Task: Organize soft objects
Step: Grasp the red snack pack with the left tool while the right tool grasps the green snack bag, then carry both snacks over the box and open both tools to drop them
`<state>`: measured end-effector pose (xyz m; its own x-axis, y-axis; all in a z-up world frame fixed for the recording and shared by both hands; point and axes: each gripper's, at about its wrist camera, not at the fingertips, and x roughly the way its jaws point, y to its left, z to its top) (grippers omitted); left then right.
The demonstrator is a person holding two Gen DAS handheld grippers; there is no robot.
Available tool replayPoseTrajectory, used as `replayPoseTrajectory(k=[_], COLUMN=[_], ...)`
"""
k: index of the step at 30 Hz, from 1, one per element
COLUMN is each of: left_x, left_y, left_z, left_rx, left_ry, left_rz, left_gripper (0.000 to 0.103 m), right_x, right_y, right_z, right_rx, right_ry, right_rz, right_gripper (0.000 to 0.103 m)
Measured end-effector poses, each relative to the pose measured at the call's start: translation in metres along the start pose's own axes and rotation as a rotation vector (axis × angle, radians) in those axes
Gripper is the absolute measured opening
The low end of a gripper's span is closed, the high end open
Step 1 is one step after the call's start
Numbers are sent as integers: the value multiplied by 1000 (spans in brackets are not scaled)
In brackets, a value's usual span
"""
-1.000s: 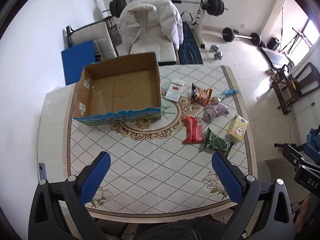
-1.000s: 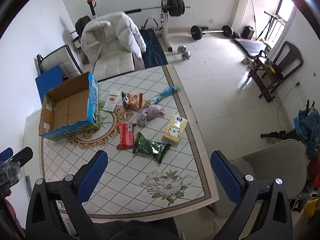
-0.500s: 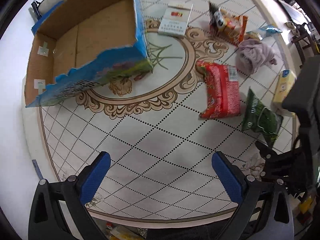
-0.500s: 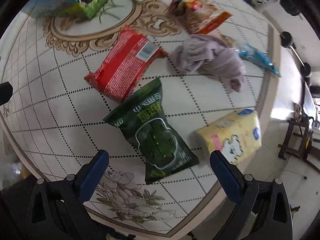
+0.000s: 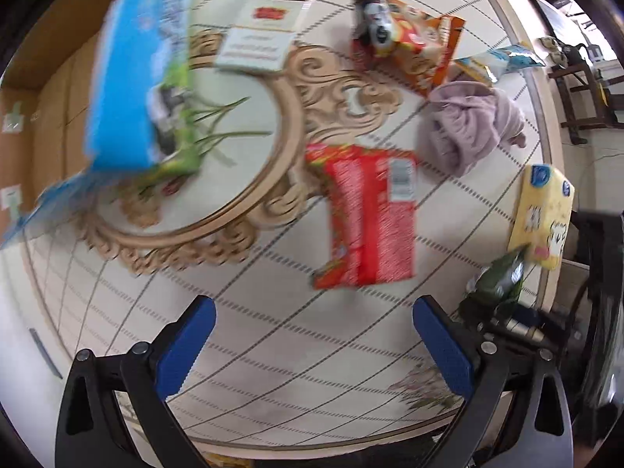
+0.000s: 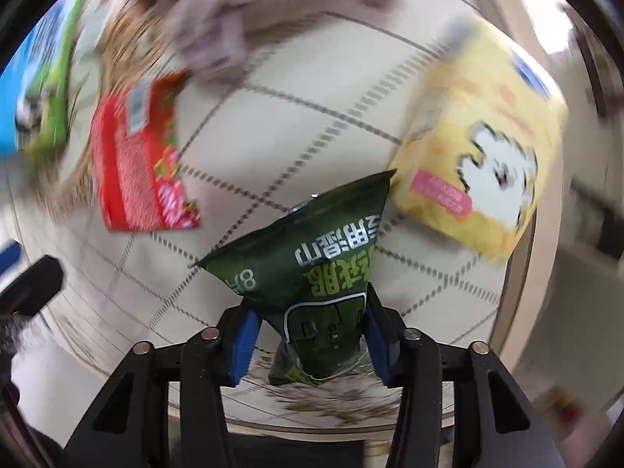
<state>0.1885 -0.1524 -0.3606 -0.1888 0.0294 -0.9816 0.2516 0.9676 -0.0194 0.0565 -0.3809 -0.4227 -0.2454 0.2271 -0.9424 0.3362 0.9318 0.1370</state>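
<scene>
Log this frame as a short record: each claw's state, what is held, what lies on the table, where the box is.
right claw: closing, green snack bag between its pads
left claw: open, empty, above table
loose items: red packet, yellow tissue pack, lilac cloth, orange snack bag, white carton
cardboard box: table's left side, open

I've dropped both hand-held grippers toward the counter; my right hand-held gripper is closing around the green packet.

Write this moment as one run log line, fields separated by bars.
right gripper: jaws closing around green snack bag | left gripper: open, empty, above table | cardboard box: nothing seen inside
</scene>
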Motion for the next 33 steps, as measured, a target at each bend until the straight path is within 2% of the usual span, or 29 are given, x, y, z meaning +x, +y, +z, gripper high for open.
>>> replayPoseTrajectory(k=[5, 9, 10, 11, 12, 15, 18, 20, 21, 25, 33], left_x=[37, 59, 62, 66, 70, 70, 68, 60, 51, 41, -24], left_y=[-30, -48, -52, -54, -55, -55, -63, -74, -86, -92, -79], left_z=[31, 37, 38, 37, 37, 35, 32, 32, 31, 25, -48], left_rx=[45, 98, 109, 117, 117, 119, 141, 144, 148, 142, 116], left_ry=[74, 113, 116, 125, 137, 116, 94, 76, 72, 29, -92], left_rz=[15, 57, 71, 76, 73, 61, 64, 64, 75, 94, 61], left_gripper=[103, 102, 97, 86, 85, 83, 72, 52, 51, 46, 45], right_x=[-4, -4, -2, -1, -1, 3, 5, 7, 7, 8, -22], right_y=[-26, -38, -39, -36, -36, -27, -15, -9, -7, 1, 22], right_z=[-5, -4, -2, 1, 2, 10, 12, 13, 13, 9, -29], right_rx=[135, 161, 161, 165, 164, 159, 152, 148, 145, 134, 52], right_ry=[-20, -14, -13, -12, -10, -7, -6, -5, -6, -4, -35], right_rz=[67, 78, 74, 72, 67, 52, 38, 26, 18, 22, 92], right_gripper=[48, 47, 47, 47, 47, 47, 48, 47, 47, 39, 35])
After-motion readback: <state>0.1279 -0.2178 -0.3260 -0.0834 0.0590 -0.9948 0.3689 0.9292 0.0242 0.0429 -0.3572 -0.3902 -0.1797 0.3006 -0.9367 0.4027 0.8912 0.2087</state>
